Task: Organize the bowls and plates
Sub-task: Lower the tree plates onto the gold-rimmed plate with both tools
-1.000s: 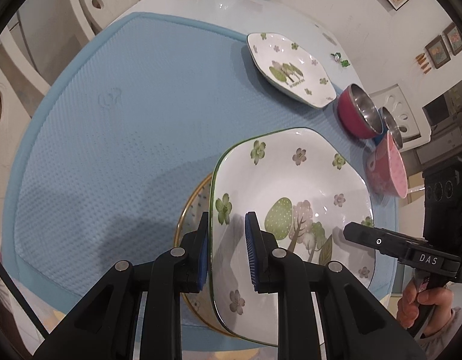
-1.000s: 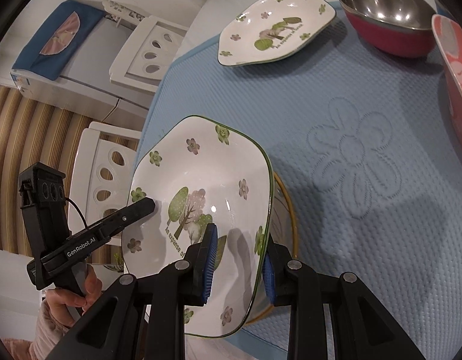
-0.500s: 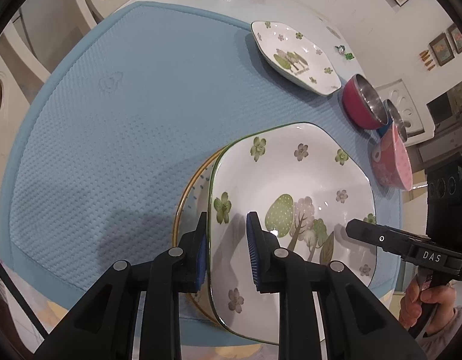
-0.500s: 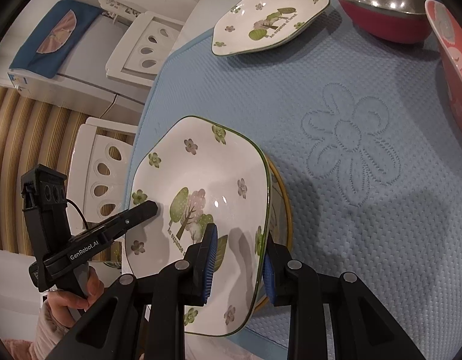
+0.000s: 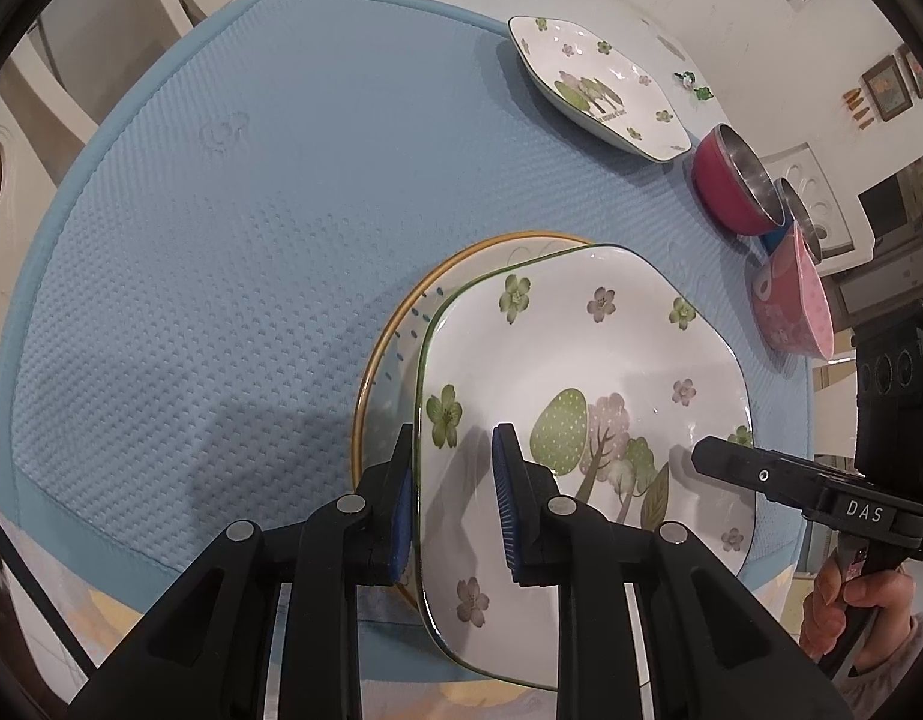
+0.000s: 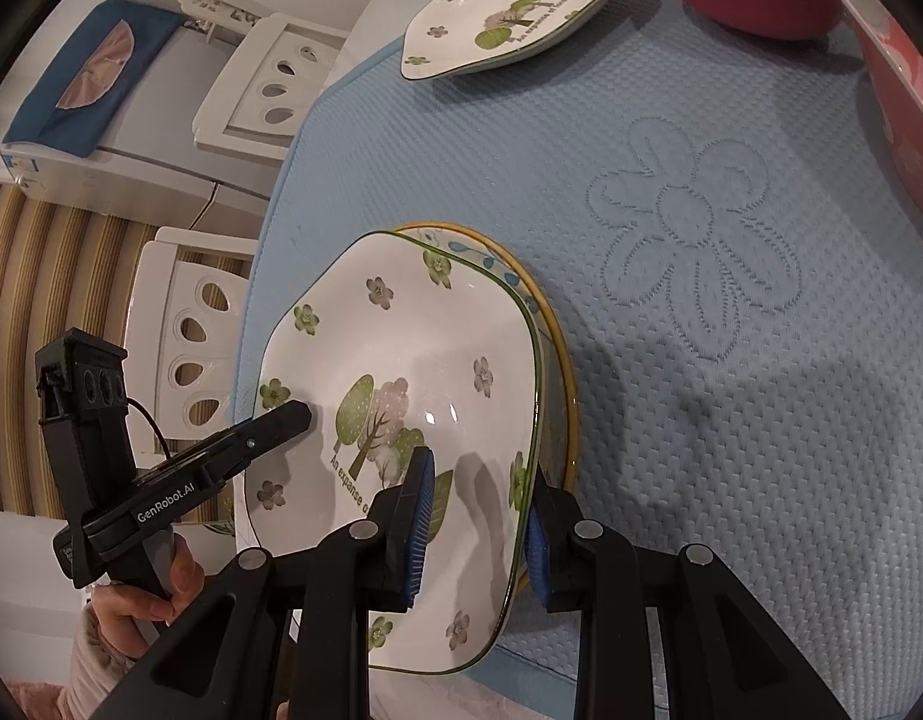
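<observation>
Plate with the tree and flower print [image 5: 587, 360] has its opposite rims pinched between the closed-down fingers of the left gripper [image 5: 452, 498] and right gripper [image 6: 476, 519], a two-sided hold apparently meant to keep it level over the yellow-rimmed plate [image 5: 395, 324] on the blue mat [image 5: 221, 210].

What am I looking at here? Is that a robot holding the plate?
No robot: a person holds a two-finger clamp in each hand, and each clamp carries a wide-angle camera looking along its fingers. One picture comes from the left gripper, the other from the right gripper. Both are shut on opposite edges of one flowered plate, held over a yellow-rimmed plate on a blue mat. Farther off lie a second flowered plate, a red bowl and a pink bowl. In each view you see the other gripper in the person's hand.
</observation>
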Demonstrator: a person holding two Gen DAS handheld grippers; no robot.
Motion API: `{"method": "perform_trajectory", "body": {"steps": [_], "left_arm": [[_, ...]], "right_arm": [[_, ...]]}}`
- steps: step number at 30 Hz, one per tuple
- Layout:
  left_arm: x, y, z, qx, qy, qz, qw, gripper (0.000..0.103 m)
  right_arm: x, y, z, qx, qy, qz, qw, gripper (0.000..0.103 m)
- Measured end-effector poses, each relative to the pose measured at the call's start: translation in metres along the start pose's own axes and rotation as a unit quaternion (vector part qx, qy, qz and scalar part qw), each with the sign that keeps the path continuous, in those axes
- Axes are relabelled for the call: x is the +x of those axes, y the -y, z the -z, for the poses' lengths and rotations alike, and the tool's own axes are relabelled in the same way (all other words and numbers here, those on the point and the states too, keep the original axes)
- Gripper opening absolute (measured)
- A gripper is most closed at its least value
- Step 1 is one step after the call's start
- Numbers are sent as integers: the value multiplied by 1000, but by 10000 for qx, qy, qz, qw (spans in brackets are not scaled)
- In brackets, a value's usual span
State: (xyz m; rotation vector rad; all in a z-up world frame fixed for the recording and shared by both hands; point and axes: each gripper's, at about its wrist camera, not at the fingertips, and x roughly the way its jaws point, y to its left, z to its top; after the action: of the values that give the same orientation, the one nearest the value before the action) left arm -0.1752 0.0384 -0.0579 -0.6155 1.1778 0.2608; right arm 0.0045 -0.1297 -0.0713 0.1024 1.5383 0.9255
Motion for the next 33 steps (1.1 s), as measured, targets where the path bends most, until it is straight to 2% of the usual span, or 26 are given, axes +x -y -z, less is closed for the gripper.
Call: {"method": "perform_trajectory", "body": {"steps": [20, 33], "left_arm": [[12, -10, -6, -130, -183, -64, 9997, 19], [17, -10, -10, -126, -400, -77, 9991, 23]], "right_arm": [[9, -1, -7, 179, -29, 132, 9997, 27], [13, -3, -12, 238, -300, 513, 9980, 27]]}}
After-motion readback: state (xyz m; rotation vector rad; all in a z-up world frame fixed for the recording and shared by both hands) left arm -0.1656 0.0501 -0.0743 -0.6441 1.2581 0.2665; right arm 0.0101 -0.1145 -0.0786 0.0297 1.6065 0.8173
